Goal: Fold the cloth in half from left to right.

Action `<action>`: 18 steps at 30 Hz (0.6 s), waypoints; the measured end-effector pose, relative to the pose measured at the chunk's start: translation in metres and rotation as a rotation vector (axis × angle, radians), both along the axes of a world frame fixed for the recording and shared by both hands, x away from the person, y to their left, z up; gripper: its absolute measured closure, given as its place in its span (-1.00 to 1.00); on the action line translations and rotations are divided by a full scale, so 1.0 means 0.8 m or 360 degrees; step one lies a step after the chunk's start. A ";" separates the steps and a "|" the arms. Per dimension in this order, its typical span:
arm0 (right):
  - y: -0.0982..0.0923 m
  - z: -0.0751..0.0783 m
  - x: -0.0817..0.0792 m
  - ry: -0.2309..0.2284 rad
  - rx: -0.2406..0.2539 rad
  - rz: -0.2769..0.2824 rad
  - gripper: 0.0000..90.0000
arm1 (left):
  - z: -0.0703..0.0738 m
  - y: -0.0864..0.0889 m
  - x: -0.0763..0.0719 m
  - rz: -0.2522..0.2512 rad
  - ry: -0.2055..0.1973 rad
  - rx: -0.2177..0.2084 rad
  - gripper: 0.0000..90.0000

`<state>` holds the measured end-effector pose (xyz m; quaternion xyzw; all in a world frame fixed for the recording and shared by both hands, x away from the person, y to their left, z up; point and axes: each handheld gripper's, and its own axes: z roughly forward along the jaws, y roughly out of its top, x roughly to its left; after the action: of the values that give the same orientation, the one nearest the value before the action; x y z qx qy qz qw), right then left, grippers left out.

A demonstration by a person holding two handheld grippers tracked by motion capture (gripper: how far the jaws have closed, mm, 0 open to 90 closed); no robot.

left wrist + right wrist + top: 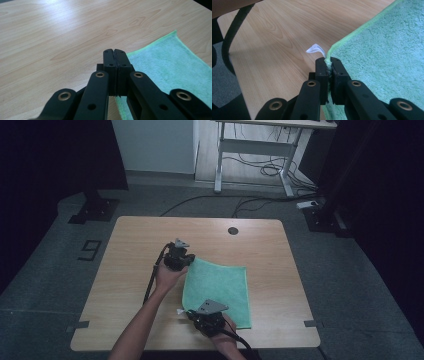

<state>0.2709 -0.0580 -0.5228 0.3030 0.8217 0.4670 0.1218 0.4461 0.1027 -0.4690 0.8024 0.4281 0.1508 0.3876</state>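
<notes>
High view: wooden table (135, 285) on grey floor (350, 285), a round dark grommet (233, 230) near its far edge. Beyond, legs of a white desk (220, 165) with loose cables (270, 170) beneath. Painted number (90, 250) on floor at left, tape marks beside near table corners.

On table, right of centre: green cloth (220, 285), spread flat, roughly square, far left corner pointing toward left gripper (183, 265), near left corner at right gripper (192, 312). Forearms entering from bottom edge, one hand behind each gripper.

Left gripper view: fingers (110, 67) pressed together, a strip of cloth edge visible between and under them near the base; cloth running off to the right, bare wood to the left and ahead. Clamped on cloth, as far as can be seen.

Right gripper view: fingers (322, 72) clamped on cloth corner, green hem bunched between the tips and rising out of them. Small white tag (315, 48) sticking up from that corner, curled over bare wood. Black cable (230, 35) arching at left, past table edge.
</notes>
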 end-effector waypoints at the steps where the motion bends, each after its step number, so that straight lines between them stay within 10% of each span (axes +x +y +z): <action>1: 0.000 0.002 -0.001 -0.0005 0.0005 0.0002 0.89 | 0.002 0.000 -0.001 0.0001 -0.0006 -0.0006 0.98; 18: 0.004 0.017 -0.007 -0.0052 0.0105 0.0038 0.89 | 0.013 0.017 -0.003 0.0041 -0.0020 -0.0003 0.98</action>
<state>0.2649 -0.0548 -0.5091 0.2895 0.8074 0.5000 0.1195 0.4439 0.1166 -0.4583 0.7955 0.4360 0.1604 0.3890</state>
